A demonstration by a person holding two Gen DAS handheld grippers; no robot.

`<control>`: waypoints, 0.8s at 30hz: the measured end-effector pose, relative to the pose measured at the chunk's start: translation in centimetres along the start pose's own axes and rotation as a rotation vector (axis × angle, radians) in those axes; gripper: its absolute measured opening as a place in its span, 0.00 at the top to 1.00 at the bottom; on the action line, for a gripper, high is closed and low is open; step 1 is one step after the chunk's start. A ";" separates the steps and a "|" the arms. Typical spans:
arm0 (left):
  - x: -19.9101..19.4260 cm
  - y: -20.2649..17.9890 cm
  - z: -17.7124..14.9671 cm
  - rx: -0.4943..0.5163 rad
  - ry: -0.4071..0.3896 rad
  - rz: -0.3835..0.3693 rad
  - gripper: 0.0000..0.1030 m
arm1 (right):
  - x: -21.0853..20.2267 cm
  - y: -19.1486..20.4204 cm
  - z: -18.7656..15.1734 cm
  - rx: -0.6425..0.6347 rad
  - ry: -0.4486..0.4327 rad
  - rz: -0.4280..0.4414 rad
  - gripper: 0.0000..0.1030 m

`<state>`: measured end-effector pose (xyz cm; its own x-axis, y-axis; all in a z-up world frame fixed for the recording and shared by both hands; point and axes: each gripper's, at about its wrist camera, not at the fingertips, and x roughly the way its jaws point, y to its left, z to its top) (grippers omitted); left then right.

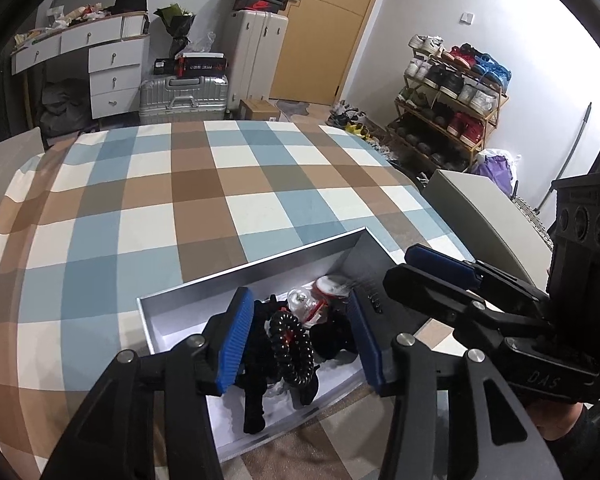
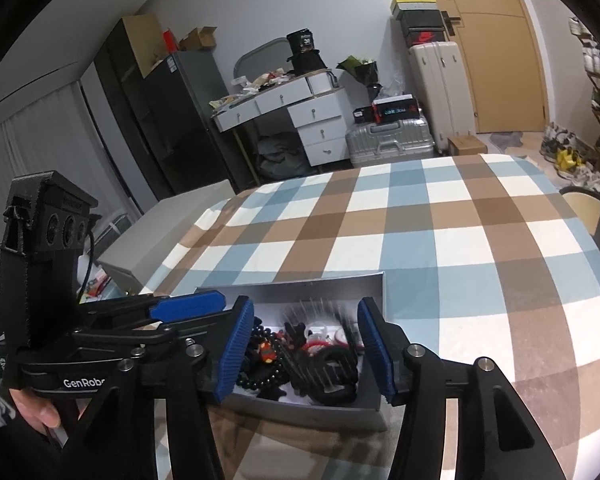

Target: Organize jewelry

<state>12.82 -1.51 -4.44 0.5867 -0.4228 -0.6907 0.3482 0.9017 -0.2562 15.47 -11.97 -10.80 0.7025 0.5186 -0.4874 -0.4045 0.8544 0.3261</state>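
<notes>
Left hand-held gripper (image 1: 300,340): blue-padded, spread, empty, above a shallow grey cardboard box (image 1: 256,268) on a checked bed cover (image 1: 220,184). Right hand-held gripper (image 2: 306,354): likewise spread, empty. Box contents: black coiled hair tie (image 1: 294,346), dark bead bracelet (image 2: 260,376).

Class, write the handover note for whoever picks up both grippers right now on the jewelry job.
Left gripper: open, empty, over the box.
Right gripper: open, empty, over the same box.
Jewelry: piled together in the open grey box on the checked cloth; a black coiled bracelet lies on top, black beads beside it.
Done: nothing visibly sorted.
Left: lift pieces out and arrange them.
</notes>
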 end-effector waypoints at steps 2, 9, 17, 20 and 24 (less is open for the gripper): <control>-0.5 -0.1 0.0 0.002 -0.013 0.011 0.58 | -0.3 0.2 0.1 -0.004 -0.007 0.003 0.45; -2.0 -0.1 -0.1 -0.003 -0.057 0.045 0.57 | -3.0 0.9 0.3 -0.018 -0.088 0.002 0.36; -5.3 0.0 -0.1 -0.051 -0.204 0.136 0.25 | -7.1 1.9 0.2 -0.026 -0.234 -0.027 0.22; -6.5 -0.2 -0.2 -0.058 -0.266 0.176 0.19 | -8.4 2.4 0.2 -0.034 -0.271 -0.030 0.17; -7.4 -0.5 -0.5 -0.046 -0.309 0.228 0.14 | -9.8 3.4 0.1 -0.064 -0.318 -0.043 0.11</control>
<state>7.94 1.21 0.50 0.8403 -0.2117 -0.4991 0.1543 0.9759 -0.1542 7.21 -14.17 -4.83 0.8632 0.4550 -0.2190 -0.3996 0.8806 0.2545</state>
